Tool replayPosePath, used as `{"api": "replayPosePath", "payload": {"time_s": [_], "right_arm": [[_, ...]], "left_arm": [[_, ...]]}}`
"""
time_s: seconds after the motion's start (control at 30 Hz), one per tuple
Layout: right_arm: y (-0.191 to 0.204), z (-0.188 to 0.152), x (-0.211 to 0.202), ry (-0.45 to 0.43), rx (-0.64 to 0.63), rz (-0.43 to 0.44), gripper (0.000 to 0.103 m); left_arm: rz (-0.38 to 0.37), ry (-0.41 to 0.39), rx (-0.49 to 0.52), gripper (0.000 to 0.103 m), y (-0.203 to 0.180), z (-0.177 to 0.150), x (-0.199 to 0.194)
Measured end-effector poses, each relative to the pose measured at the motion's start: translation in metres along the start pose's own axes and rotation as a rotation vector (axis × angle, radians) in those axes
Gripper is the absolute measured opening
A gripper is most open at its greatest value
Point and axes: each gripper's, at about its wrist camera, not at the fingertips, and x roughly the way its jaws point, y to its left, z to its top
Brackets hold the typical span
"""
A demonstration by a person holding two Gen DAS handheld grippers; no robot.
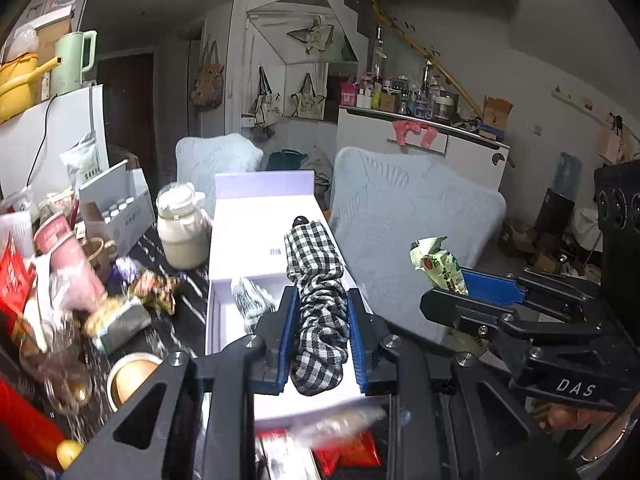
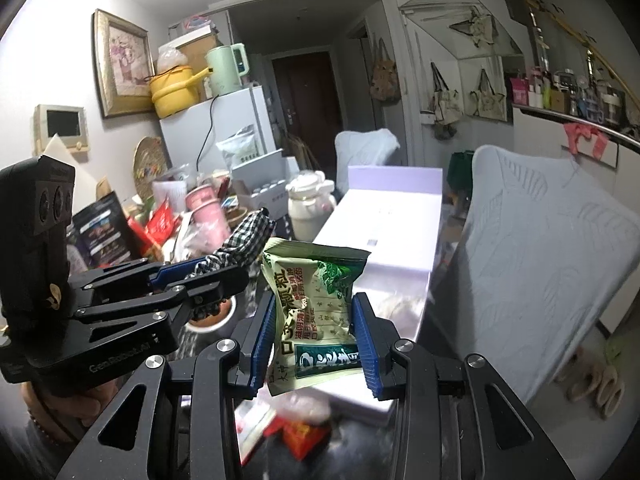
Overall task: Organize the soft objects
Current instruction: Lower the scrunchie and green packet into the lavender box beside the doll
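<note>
My left gripper (image 1: 322, 294) is shut on a roll of black-and-white checked fabric (image 1: 316, 264) that sticks out forward between its blue pads, a black knob at its far tip. It hangs above an open lilac-white box (image 1: 256, 208); a grey-and-white cloth (image 1: 250, 300) lies in the box's near compartment. My right gripper (image 2: 315, 298) is shut on a green-and-cream sachet packet (image 2: 320, 344), held upright above the same box (image 2: 384, 216). Each gripper shows in the other's view: the right one (image 1: 452, 284) with its packet (image 1: 440, 264), the left one (image 2: 218, 268) with the checked roll (image 2: 250, 236).
Left of the box the dark table is crowded: a cream lidded jar (image 1: 182, 232), a carton of small bottles (image 1: 120, 208), pink cups, wrappers and a bowl (image 1: 132, 376). Red snack packets (image 1: 348, 452) lie below the grippers. Two chairs with pale blue covers (image 1: 408, 216) stand behind and to the right.
</note>
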Motion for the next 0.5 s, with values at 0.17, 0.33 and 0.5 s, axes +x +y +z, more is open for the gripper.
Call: {"api": "replayPosePath", "payload": {"time_s": [0.17,0.33,0.5], "right_arm": [[-0.015,0.027,0.022,0.009,0.006,-0.008,0.037],[-0.029,0.045,0.047,0.039,0.018,-0.016,0.037],[-0.045,0.056,0.077,0.081,0.04,-0.028,0.037]], "left_arm": [[0.037,-0.004,0.035,0.024,0.006,0.021,0.019],[0.045,0.021,0.033,0.024,0.019,0.037,0.046],[0.049,0.069,0.013,0.024,0.033,0.047,0.077]]}}
